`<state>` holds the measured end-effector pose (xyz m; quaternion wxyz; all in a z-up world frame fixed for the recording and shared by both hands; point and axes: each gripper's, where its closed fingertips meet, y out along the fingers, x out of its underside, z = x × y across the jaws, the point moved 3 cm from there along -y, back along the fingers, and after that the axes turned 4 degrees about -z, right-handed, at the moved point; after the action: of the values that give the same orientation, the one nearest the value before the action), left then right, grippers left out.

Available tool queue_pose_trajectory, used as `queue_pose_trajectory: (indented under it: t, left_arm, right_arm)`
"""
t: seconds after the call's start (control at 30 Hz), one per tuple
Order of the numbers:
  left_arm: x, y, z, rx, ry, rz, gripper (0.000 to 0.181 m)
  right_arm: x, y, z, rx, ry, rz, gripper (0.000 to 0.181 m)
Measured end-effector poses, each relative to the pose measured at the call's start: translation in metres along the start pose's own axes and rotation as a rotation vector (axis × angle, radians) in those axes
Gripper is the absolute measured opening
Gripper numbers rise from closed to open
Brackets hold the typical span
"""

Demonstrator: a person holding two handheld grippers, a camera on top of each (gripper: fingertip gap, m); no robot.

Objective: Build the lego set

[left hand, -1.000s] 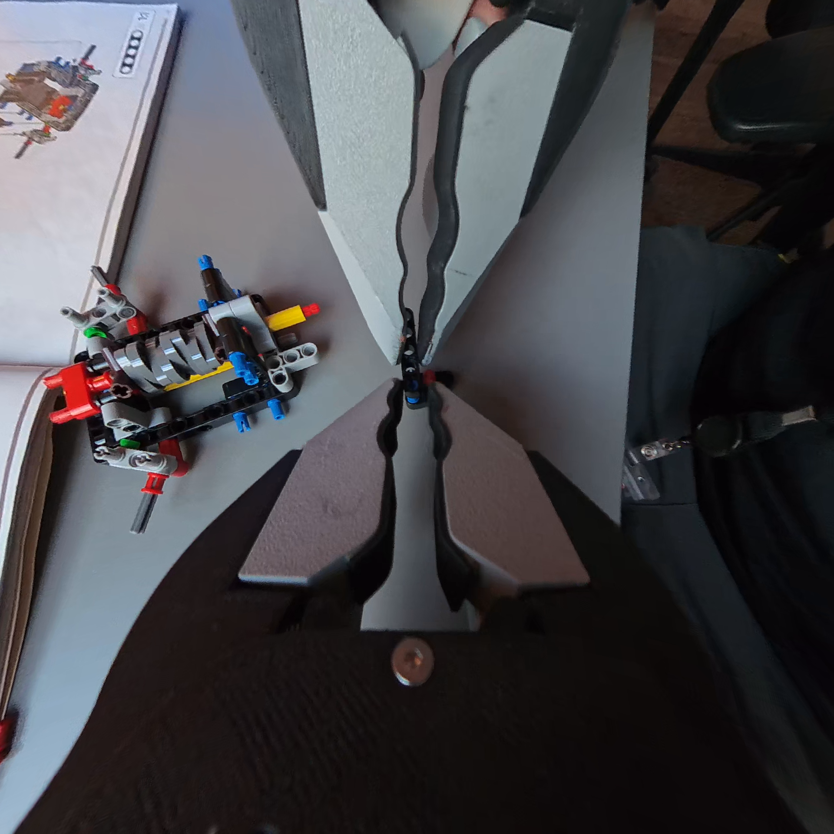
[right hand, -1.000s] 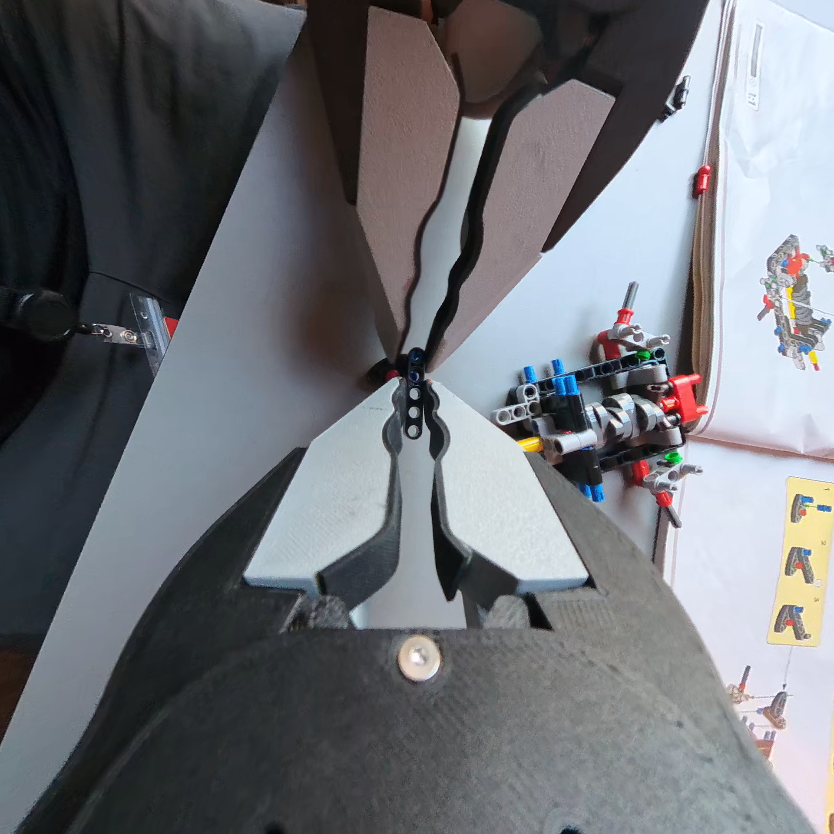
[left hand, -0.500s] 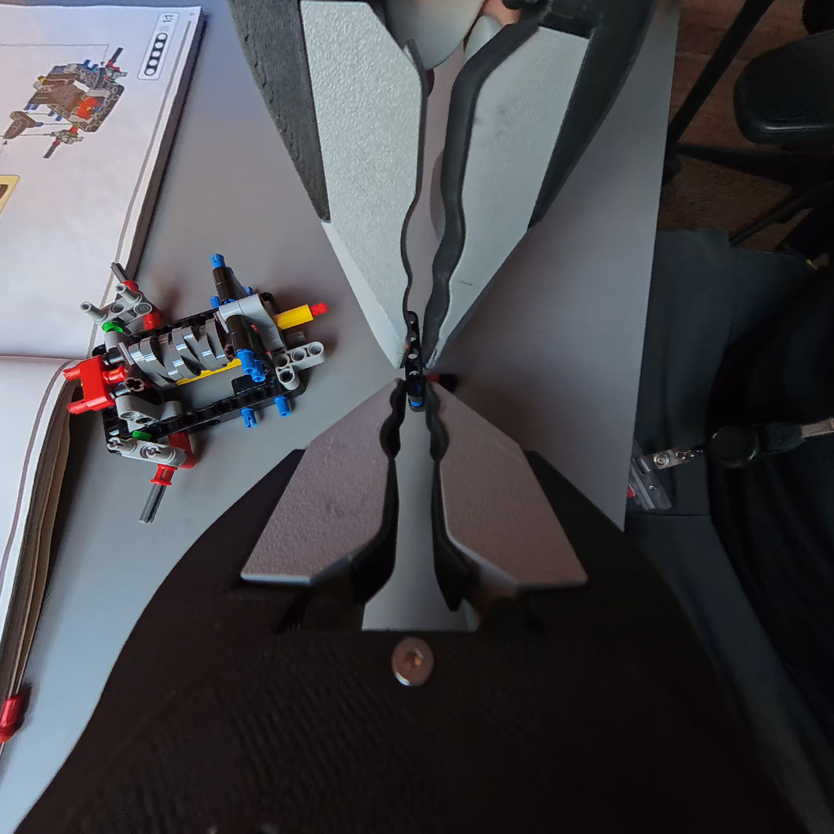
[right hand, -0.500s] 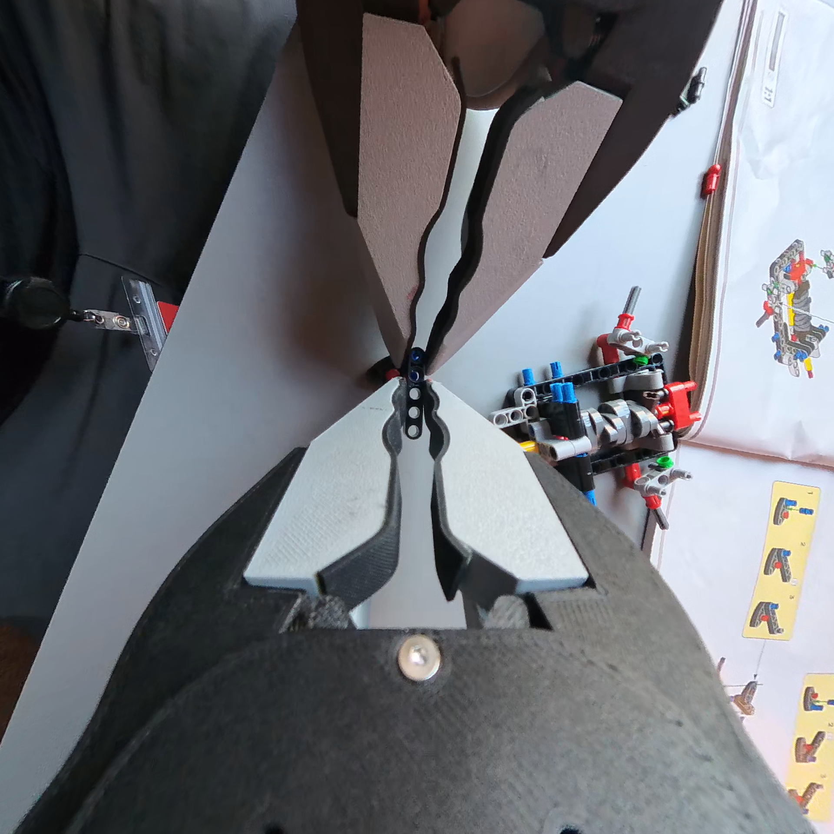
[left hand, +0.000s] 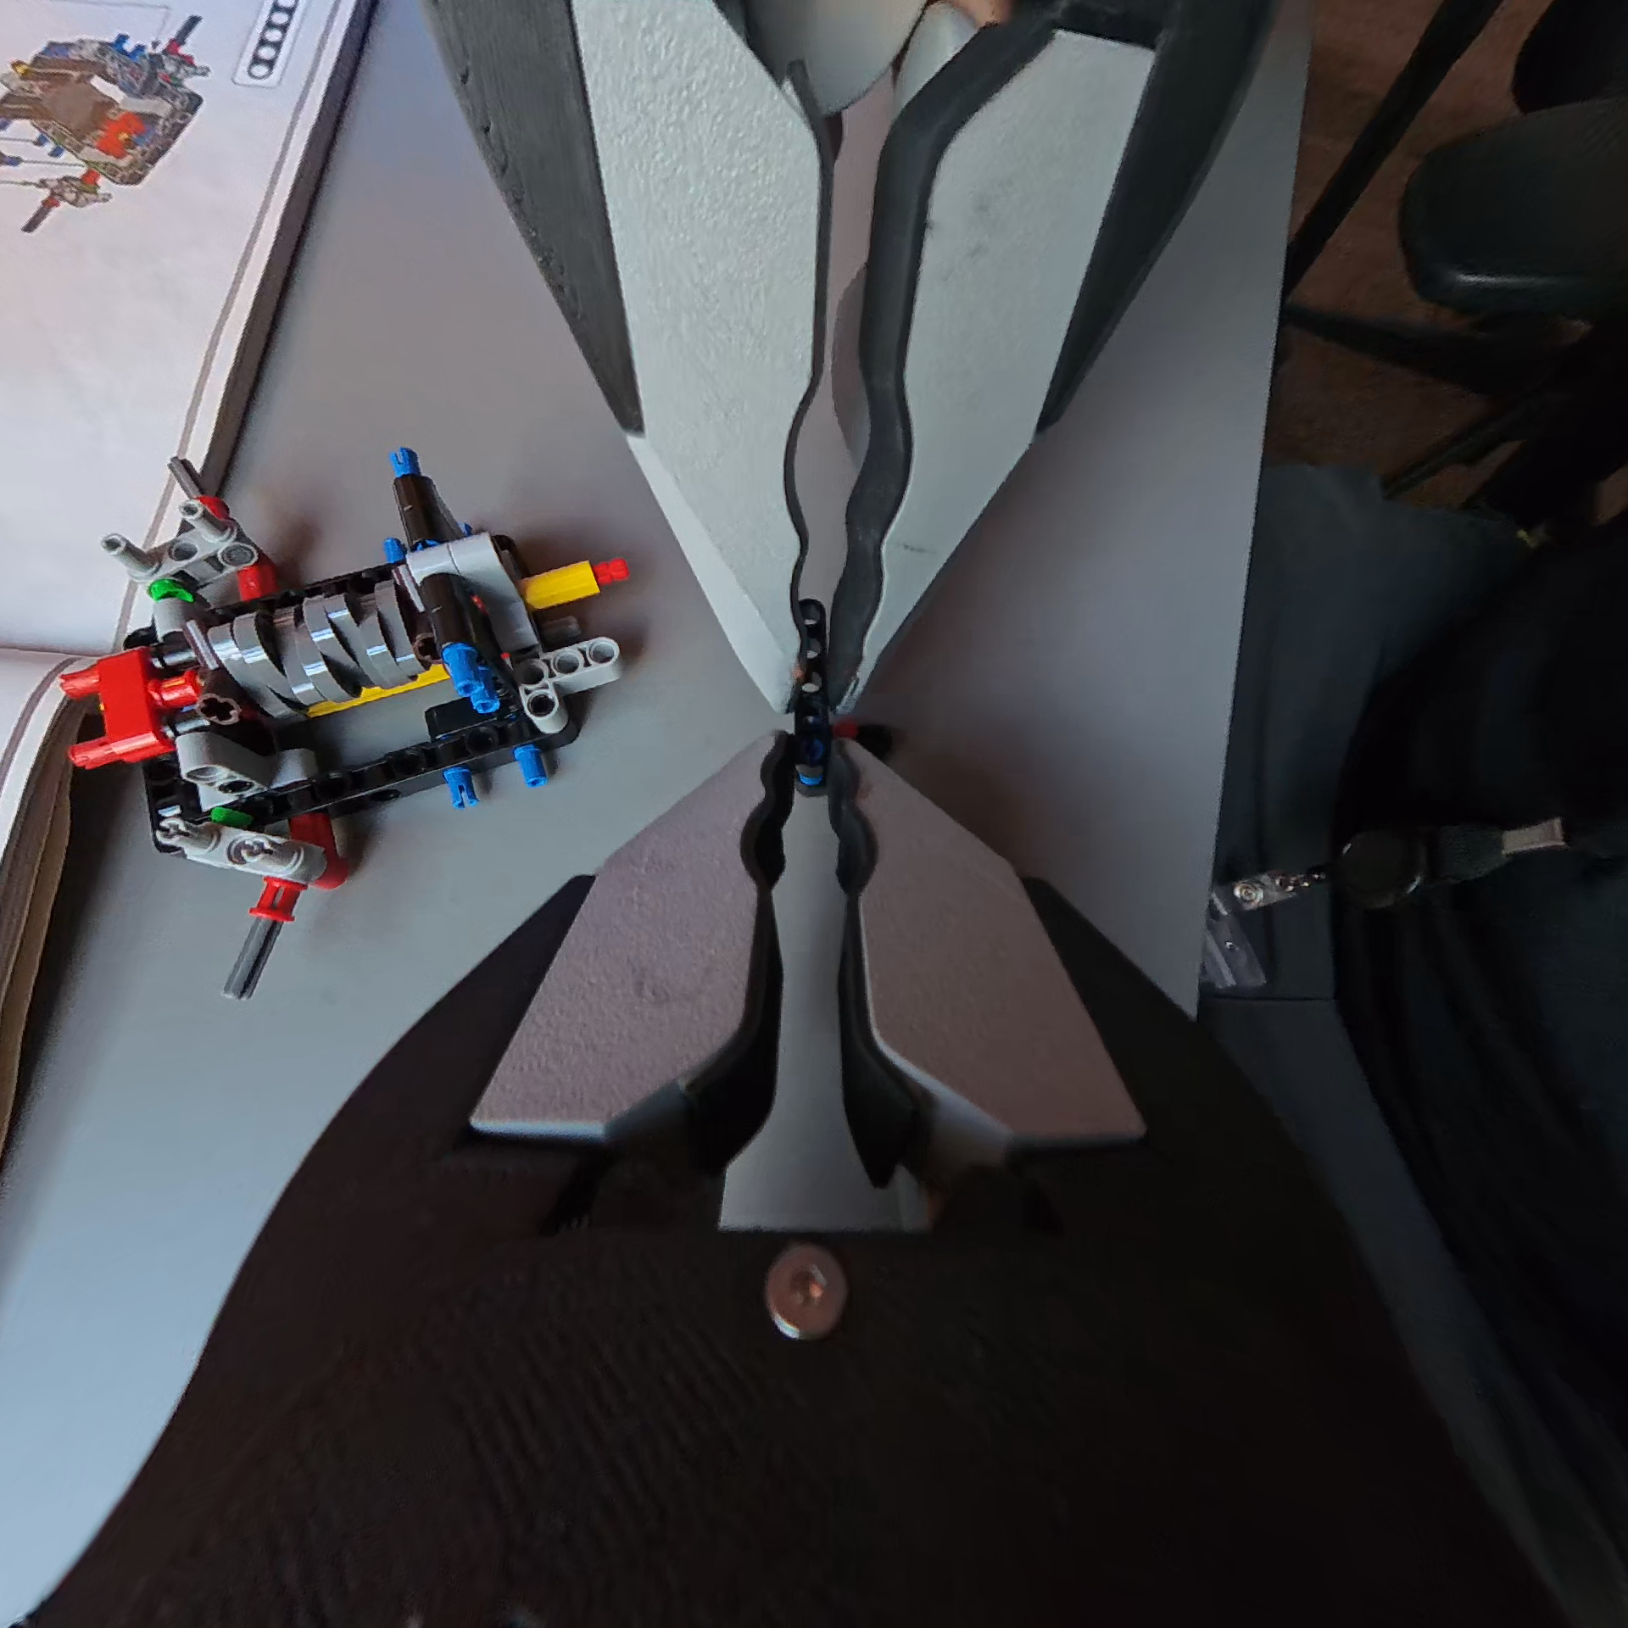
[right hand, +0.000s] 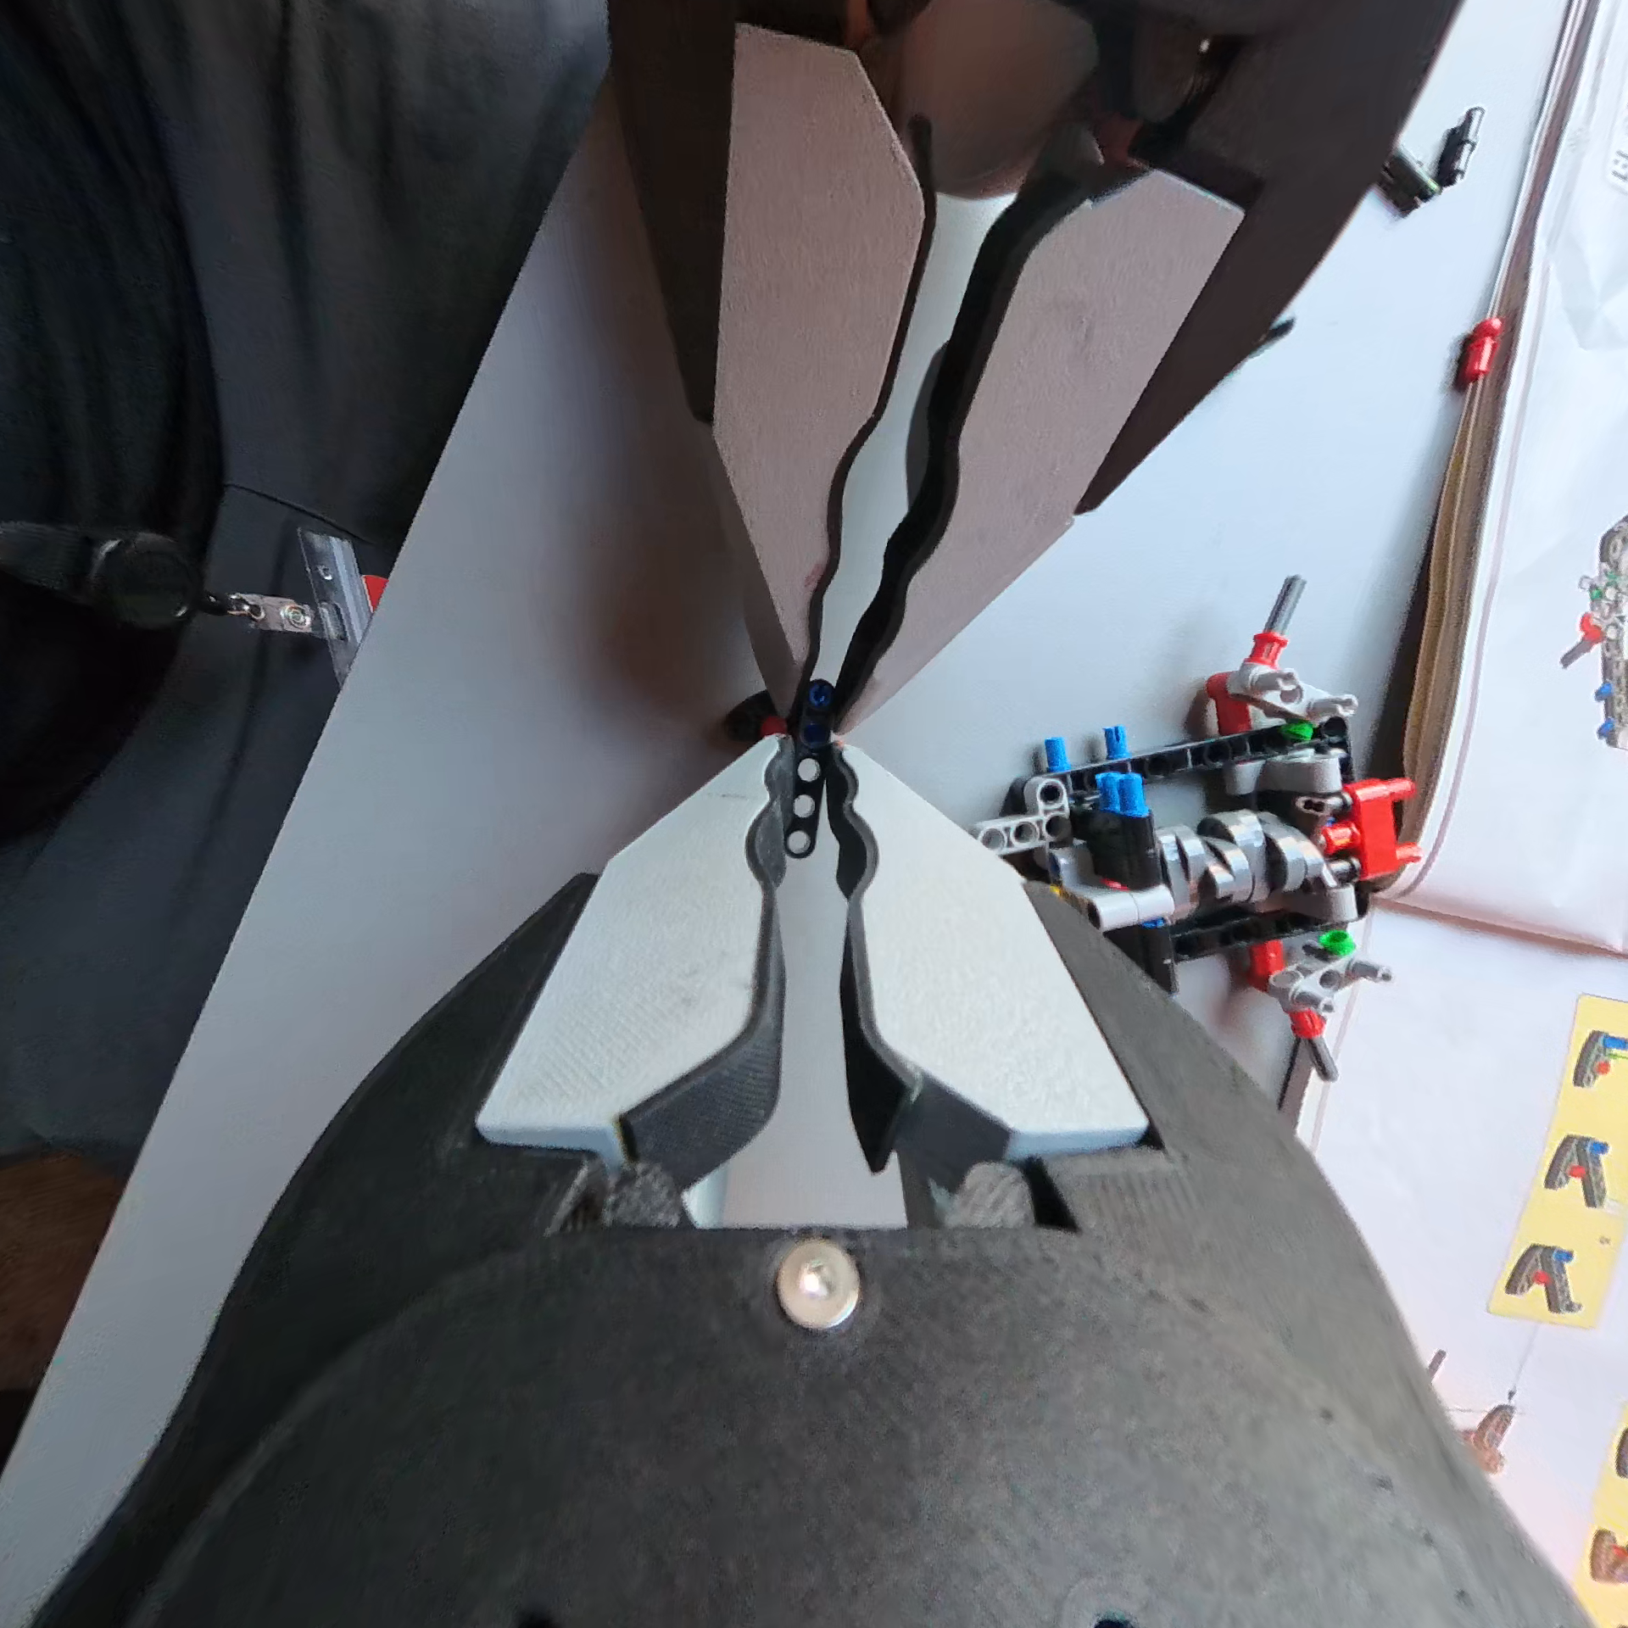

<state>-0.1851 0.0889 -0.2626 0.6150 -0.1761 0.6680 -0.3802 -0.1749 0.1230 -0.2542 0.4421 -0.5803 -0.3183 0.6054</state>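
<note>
Grippers meet tip to tip above the grey table [left hand: 423,291]. Right gripper [right hand: 810,765] has its jaws closed to a narrow slit, pinching a thin black beam [right hand: 803,810] with a row of round holes; the beam lies lengthwise between the pads and projects past the tips. Left gripper [left hand: 812,759] is likewise nearly closed, its tips clamped on the beam's far end, where a blue pin [left hand: 810,753] sits in the beam. A small red and black piece [left hand: 859,729] shows just beside this junction; whether it is attached to the beam cannot be told.

Partly built lego assembly [left hand: 352,687] rests on the table well apart from both grippers: black frame, grey curved parts in a row, red, blue and yellow pins, grey axle sticking out at one end. It lies just beside the open instruction booklet [left hand: 114,291], one end touching the page edge. A loose red piece [right hand: 1480,351] and a black piece [right hand: 1431,159] lie near the booklet's edge. A person's dark clothing [right hand: 220,264] with a badge clip [right hand: 299,612] fills the space past the table edge.
</note>
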Motion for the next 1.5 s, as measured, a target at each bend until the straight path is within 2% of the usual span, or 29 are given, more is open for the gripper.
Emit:
queue_pose_trajectory:
  t: [0.17,0.43,0.57,0.77,1.0,1.2,1.33,1.5]
  left_arm:
    - [0.005,0.002,0.0,0.013,-0.005,-0.027,0.006]
    - [0.007,0.003,-0.001,0.059,-0.057,0.015,0.006]
    - [0.007,0.003,-0.001,0.05,-0.04,0.016,0.006]
    - [0.006,0.003,-0.001,0.053,-0.033,0.007,0.006]
    - [0.005,0.003,-0.001,0.047,-0.023,0.012,0.006]
    - [0.012,-0.008,0.001,0.049,-0.057,-0.014,0.017]
    - [0.014,-0.007,0.002,0.034,-0.069,-0.009,0.002]
    - [0.016,-0.001,0.003,0.058,-0.084,-0.026,0.003]
  right_arm:
    - [-0.001,0.005,0.0,-0.05,0.006,-0.031,0.005]
    - [-0.002,0.008,0.001,-0.1,-0.023,-0.12,0.005]
    - [0.0,0.008,0.001,-0.124,0.026,-0.06,0.006]
    - [0.003,0.006,0.001,-0.001,0.036,0.072,0.01]
    - [0.0,0.003,0.003,-0.027,0.1,0.165,0.0]
    - [0.005,0.004,0.003,-0.006,0.123,0.137,0.0]
    - [0.004,0.001,0.004,0.029,0.125,0.159,0.0]
    - [0.001,-0.002,0.001,0.02,0.115,0.209,0.001]
